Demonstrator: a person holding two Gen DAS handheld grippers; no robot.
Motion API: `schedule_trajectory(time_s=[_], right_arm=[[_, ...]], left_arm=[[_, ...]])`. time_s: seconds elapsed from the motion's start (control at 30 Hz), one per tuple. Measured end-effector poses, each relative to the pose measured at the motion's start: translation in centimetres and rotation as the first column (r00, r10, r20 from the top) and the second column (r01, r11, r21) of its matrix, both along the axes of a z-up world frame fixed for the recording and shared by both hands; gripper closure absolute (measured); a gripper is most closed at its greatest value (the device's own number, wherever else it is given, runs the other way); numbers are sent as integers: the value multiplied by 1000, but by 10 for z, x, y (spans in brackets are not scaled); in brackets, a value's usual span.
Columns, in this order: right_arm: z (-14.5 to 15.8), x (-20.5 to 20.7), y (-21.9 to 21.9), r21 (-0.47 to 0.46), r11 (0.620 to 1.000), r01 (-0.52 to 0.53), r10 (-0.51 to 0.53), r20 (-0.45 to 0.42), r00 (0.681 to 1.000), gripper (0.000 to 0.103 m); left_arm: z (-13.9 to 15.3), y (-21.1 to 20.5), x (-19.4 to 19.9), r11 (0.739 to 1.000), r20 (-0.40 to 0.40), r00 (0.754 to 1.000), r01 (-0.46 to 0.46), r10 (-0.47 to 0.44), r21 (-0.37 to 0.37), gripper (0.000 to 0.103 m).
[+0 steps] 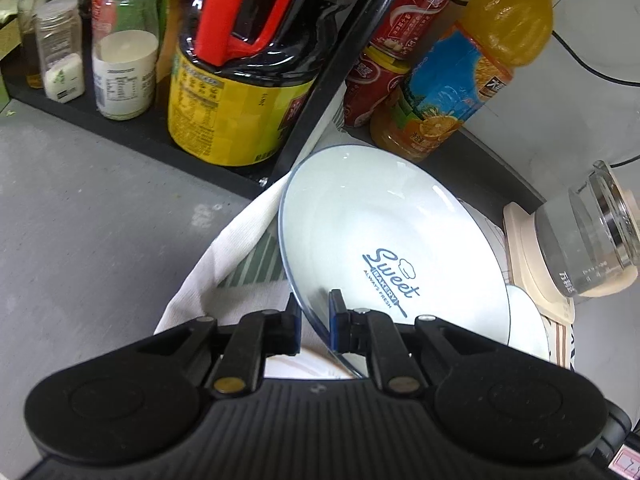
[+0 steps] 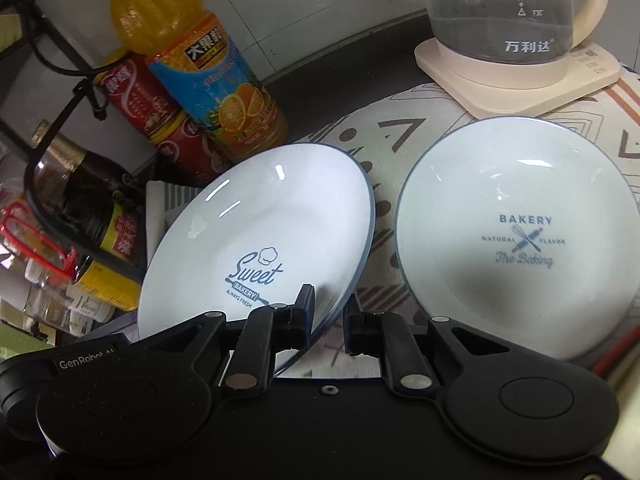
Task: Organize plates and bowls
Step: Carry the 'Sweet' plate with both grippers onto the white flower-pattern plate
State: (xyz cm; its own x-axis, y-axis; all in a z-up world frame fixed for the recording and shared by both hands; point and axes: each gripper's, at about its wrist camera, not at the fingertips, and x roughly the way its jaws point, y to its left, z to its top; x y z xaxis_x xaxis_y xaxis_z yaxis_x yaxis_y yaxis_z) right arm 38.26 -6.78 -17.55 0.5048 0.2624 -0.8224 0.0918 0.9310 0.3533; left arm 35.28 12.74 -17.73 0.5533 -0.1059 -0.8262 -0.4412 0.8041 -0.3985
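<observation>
- The work surface was a grey counter (image 1: 100,200) against a pale tiled wall (image 2: 320,8), partly covered by a patterned cloth (image 2: 400,136); a black rack (image 1: 132,120) of jars and bottles stood at its back.
- An orange juice bottle (image 1: 472,60) and red cans (image 1: 400,40) stood behind the plates, with a glass kettle (image 2: 504,12) on its cream base further along.
- The left gripper (image 1: 314,320) was clamped on the near rim of the Sweet Bakery plate (image 1: 384,240), one pad above the rim and one below.
- The right gripper (image 2: 328,316) pinched the same plate's rim on its other side, so both held it together.
- Only the right wrist view showed the second plate (image 2: 516,236), printed "BAKERY", lying flat on the cloth just beside the held one, and a dark bottle (image 2: 80,192) in the rack.
- Only the left wrist view showed the white-capped spice jars (image 1: 124,40).
- The held plate was tilted, its far edge raised toward the juice bottle, its printed face turned up.
</observation>
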Motion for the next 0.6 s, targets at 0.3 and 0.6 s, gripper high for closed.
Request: schedule_trajectory(time_s=[0.3, 0.6], right_arm=[[12, -31, 4, -16, 1000, -19, 19, 23, 1000, 89], [22, -68, 8, -30, 999, -42, 43, 45, 998, 89]], left_arm=[[13, -1, -36, 1000, 13, 1000, -2, 2, 18, 92], [19, -3, -76, 1000, 27, 1000, -5, 4, 28, 92]])
